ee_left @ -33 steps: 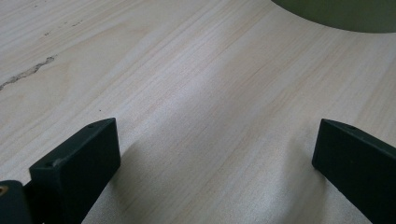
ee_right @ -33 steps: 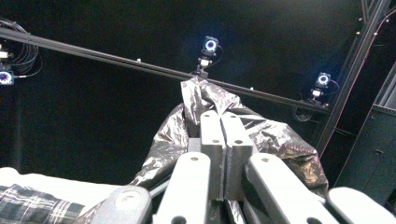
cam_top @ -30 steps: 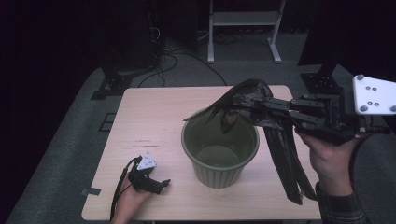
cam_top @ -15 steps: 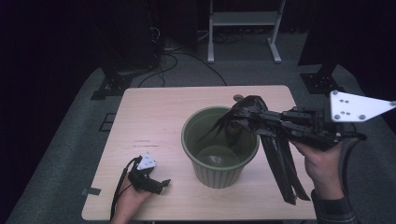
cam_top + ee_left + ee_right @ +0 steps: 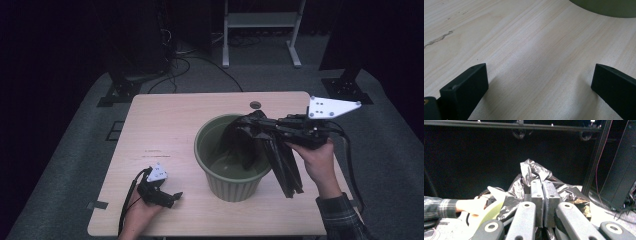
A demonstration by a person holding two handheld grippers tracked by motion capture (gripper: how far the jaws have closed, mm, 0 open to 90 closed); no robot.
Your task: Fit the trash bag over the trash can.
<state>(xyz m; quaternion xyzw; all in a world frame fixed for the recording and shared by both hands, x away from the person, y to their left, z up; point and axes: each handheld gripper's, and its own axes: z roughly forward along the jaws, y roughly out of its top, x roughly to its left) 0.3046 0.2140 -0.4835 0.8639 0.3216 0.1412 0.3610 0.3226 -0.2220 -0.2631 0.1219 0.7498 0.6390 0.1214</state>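
My right claw [image 5: 250, 125] is clamped tight on the black plastic bag [image 5: 240, 142], pinched between the jaws. The bag's bunched top sits at the rim of the green bin [image 5: 231, 180] and its lower part hangs inside; a folded strip dangles outside past the bin's right wall. Judging by that: the bag is partly in, not spread, not cuffed over the rim. My left claw [image 5: 167, 197] rests on the table [image 5: 165, 125], jaws wide, empty, near the bin's base.
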